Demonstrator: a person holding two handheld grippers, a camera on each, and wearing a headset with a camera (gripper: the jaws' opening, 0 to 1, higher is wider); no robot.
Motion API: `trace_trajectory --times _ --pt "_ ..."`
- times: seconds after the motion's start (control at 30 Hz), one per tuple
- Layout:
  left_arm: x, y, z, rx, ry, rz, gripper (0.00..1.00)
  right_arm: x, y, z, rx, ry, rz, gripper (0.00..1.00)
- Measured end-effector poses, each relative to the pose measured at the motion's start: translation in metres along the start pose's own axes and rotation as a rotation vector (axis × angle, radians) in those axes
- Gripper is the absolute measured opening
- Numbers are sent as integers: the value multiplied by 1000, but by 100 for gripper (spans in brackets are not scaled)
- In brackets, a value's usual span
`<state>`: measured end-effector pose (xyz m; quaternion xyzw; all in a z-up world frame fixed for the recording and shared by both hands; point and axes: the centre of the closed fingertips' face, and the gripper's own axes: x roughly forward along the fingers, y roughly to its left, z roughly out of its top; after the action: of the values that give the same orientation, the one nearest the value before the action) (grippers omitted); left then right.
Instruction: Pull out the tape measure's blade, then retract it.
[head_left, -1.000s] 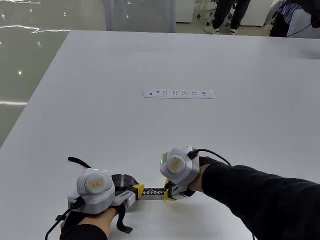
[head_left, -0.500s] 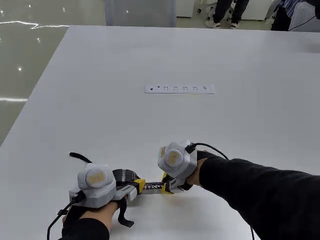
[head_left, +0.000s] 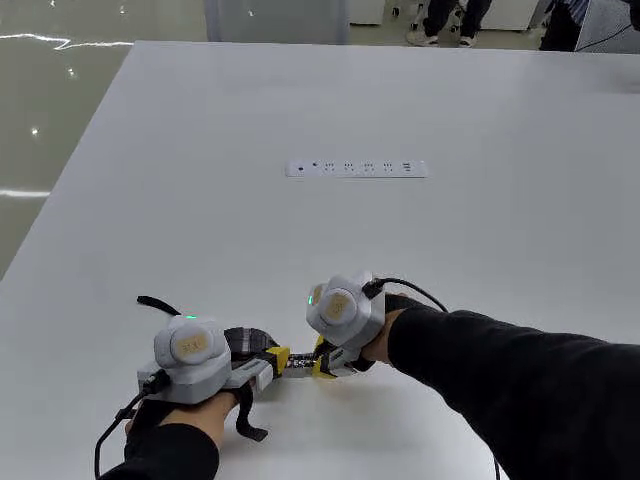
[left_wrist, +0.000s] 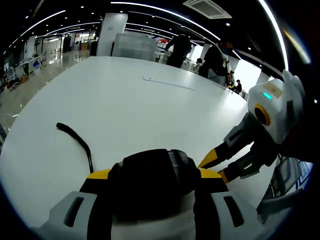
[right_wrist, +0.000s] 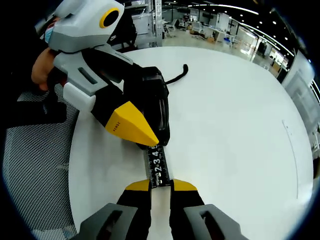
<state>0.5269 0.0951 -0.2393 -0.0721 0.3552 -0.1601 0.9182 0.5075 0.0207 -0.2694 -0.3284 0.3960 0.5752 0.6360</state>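
The black tape measure case (left_wrist: 150, 175) sits between the yellow-tipped jaws of my left gripper (head_left: 270, 362), which is shut on it. In the right gripper view the case (right_wrist: 152, 107) lies just ahead, with a short stretch of numbered blade (right_wrist: 156, 167) out of it. My right gripper (right_wrist: 160, 187) is shut on the blade's end. In the head view the blade (head_left: 297, 364) spans the small gap between my left gripper and my right gripper (head_left: 322, 365), low on the white table (head_left: 400, 250). A black wrist strap (left_wrist: 75, 142) trails from the case.
A white power strip (head_left: 356, 168) lies flat in the middle of the table, well beyond both grippers. People stand past the far edge of the table (head_left: 440, 20). The table's left edge (head_left: 60, 190) drops to a glossy floor.
My right gripper has moved left toward the left one, and the visible stretch of blade has grown shorter. The head camera has tilted, shifting the whole scene upward.
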Motion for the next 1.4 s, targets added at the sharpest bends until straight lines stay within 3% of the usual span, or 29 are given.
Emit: trace_trajectory --times 1.4 --pt "0 1 0 -18 1 -8 60 12 4 23 11 -55 19 9"
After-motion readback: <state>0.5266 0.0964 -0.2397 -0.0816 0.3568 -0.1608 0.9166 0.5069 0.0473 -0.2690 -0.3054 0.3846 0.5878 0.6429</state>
